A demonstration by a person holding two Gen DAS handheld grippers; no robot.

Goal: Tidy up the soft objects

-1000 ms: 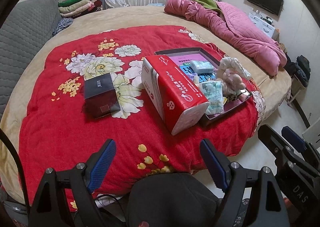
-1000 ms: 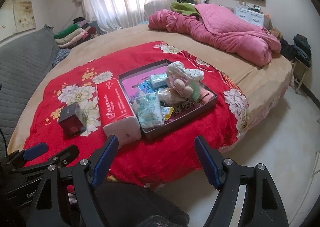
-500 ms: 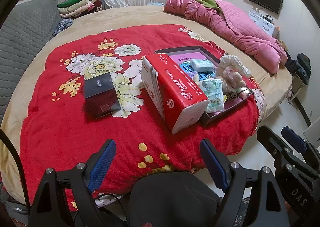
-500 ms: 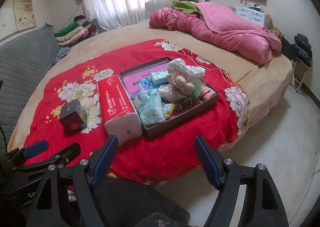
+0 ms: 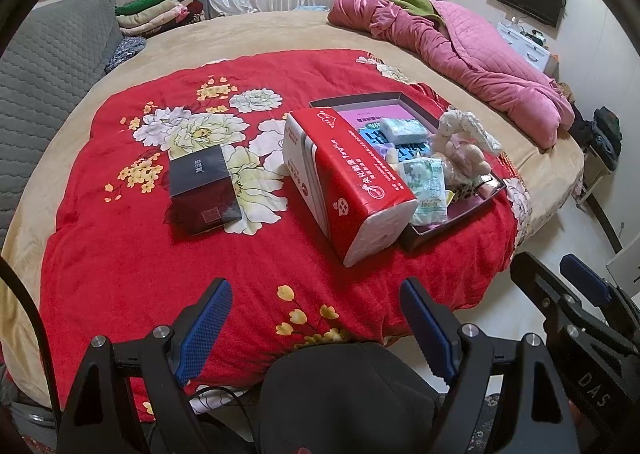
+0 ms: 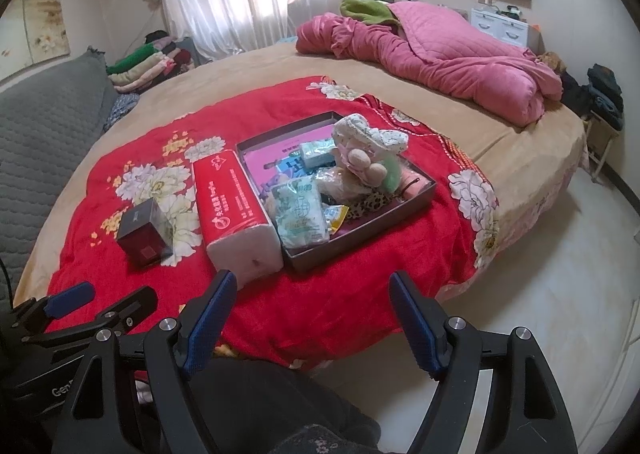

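Note:
A dark shallow box tray (image 6: 420, 201) (image 5: 452, 221) on the red floral blanket (image 5: 140, 254) holds a plush toy (image 6: 366, 157) (image 5: 460, 141), green tissue packs (image 6: 300, 213) (image 5: 428, 183) and other small soft items. A red tissue pack (image 5: 340, 173) (image 6: 232, 197) lies against the tray's left side. A dark red box (image 5: 202, 189) (image 6: 142, 232) sits further left. My left gripper (image 5: 316, 324) and right gripper (image 6: 310, 318) are both open and empty, held back at the near edge of the bed.
A pink quilt (image 6: 440, 53) is bunched at the far right of the round bed. Folded clothes (image 6: 148, 61) are stacked at the back left by a grey padded headboard (image 5: 36, 73). Pale floor (image 6: 540, 274) lies to the right. A dark-clothed knee (image 5: 340, 394) is below the grippers.
Both views have crept slightly closer to the bed. Nothing on the blanket has moved. Both grippers stay open.

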